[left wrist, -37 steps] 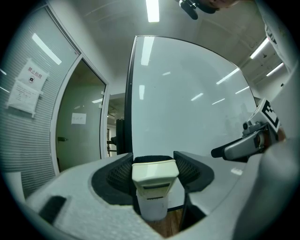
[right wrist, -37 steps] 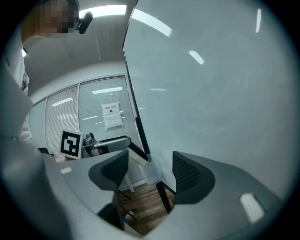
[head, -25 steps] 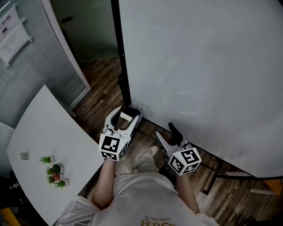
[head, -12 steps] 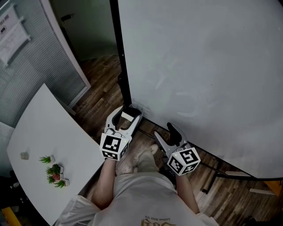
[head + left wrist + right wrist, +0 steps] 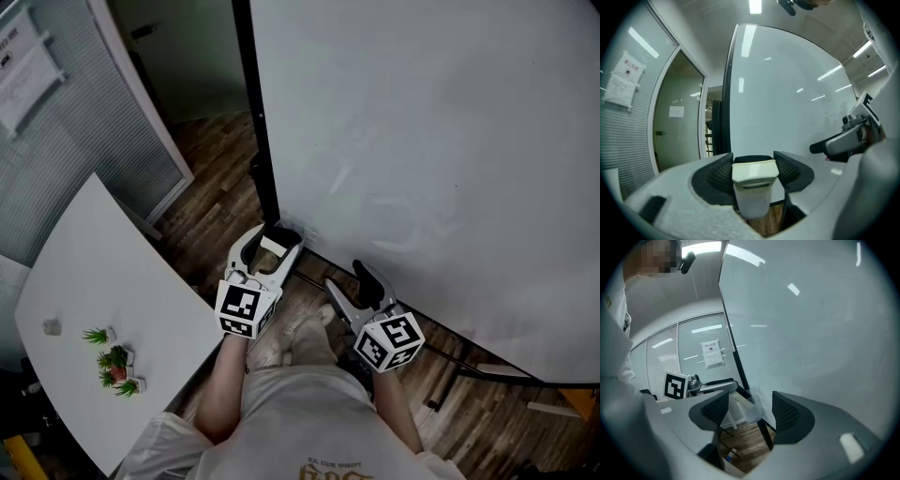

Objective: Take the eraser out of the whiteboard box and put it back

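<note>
- left gripper pinches the eraser: cream plastic, blocky, smooth shell, between ribbed black pads
- eraser is out of the whiteboard box (clear thin plastic, at the board's dark frame edge)
- right gripper jaws spread, nothing gripped
- whiteboard glossy, flat

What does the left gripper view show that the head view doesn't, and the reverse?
Only the left gripper view: the left gripper's ribbed pads pressing both sides of the cream eraser, seen close up, and the ceiling lights. Only the head view: the white table with small plants on it. Both: the whiteboard, the eraser held in the left gripper, and the right gripper beside it.
</note>
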A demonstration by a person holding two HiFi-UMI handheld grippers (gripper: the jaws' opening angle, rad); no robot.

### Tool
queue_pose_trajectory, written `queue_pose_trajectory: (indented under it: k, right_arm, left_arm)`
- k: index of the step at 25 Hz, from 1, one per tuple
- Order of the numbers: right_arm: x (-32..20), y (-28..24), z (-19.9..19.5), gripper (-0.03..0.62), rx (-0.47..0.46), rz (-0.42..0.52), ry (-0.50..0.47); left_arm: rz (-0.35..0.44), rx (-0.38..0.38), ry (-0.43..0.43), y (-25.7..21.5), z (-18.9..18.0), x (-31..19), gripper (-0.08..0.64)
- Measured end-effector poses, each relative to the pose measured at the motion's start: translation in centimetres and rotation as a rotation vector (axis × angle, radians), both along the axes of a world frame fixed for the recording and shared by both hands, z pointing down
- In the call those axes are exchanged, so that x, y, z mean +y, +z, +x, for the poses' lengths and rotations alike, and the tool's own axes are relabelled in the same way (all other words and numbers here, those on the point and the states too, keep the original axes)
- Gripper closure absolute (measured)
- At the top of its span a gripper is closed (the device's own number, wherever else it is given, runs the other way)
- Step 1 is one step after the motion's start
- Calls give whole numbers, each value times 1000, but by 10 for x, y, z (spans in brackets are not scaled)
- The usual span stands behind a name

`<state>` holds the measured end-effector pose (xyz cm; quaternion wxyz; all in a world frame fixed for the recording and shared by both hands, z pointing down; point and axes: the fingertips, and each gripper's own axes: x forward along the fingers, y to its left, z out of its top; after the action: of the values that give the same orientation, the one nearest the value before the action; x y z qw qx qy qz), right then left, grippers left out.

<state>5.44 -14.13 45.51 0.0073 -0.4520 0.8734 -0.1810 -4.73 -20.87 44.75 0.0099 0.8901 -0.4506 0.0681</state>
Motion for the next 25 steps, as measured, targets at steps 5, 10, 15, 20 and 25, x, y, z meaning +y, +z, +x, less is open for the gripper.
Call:
queue_pose_trajectory:
  k: [5, 10, 15, 20, 25]
  right_arm:
    - [-3, 1, -5, 299, -2, -7, -19]
    - [-5, 4, -5, 299, -1, -13, -25]
    - [-7, 9, -4, 299, -1, -21, -26]
    - [-10, 9, -4, 299, 1, -27, -27]
    - [-13, 11, -4, 299, 0, -35, -32]
  left_arm:
    - [-5, -17, 7, 3, 4, -4, 293]
    - [-24, -21, 5, 13, 5, -7, 293]
    - [-42, -30, 5, 23, 5, -12, 293]
    - [-56, -33, 7, 27, 7, -16, 293]
    - [-59, -37, 10, 31, 10, -20, 293]
